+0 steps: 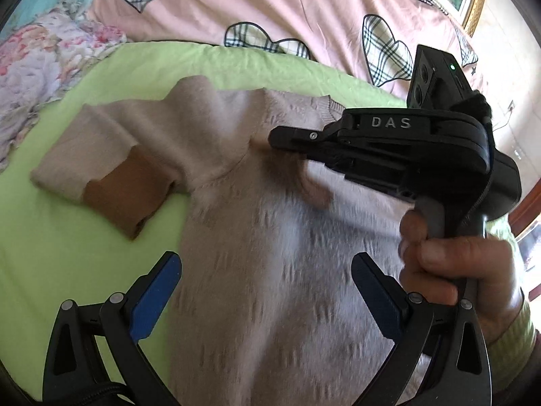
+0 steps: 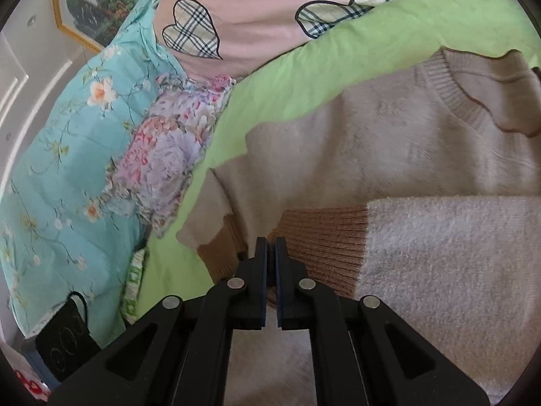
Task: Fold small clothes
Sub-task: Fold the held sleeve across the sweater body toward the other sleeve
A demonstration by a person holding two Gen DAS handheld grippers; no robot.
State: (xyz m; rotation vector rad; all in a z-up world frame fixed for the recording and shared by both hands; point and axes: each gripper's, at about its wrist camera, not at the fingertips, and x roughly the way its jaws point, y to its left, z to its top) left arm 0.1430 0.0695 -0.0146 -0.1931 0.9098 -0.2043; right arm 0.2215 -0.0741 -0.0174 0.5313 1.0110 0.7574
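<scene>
Over the green sheet (image 1: 67, 253), the left gripper (image 1: 267, 291) hangs with its blue-padded fingers (image 1: 155, 291) spread wide apart, nothing between them, above the lower body of a pale beige sweater (image 1: 253, 237). Across from it the right gripper (image 2: 271, 253) reaches in level from the right side, held by a bare hand (image 1: 449, 264) wrapped round its handle; its two jaws are pressed together at the edge of a brown ribbed cuff (image 2: 324, 247), and a thin fold of that sleeve seems pinched between them, though the contact itself is hard to make out. The sweater lies flat on the sheet, neckline (image 2: 449, 98) toward the far side, fuzzy knit with small textured marks. One sleeve is folded in across the chest, its brown cuff (image 1: 118, 199) resting near the sheet's left part. Behind the sheet lies a pink quilt (image 1: 270, 3) with plaid hearts, a floral pillow (image 2: 162, 155) and a turquoise flowered blanket (image 2: 67, 155). A gold-framed picture (image 2: 98, 3) hangs on the wall.
</scene>
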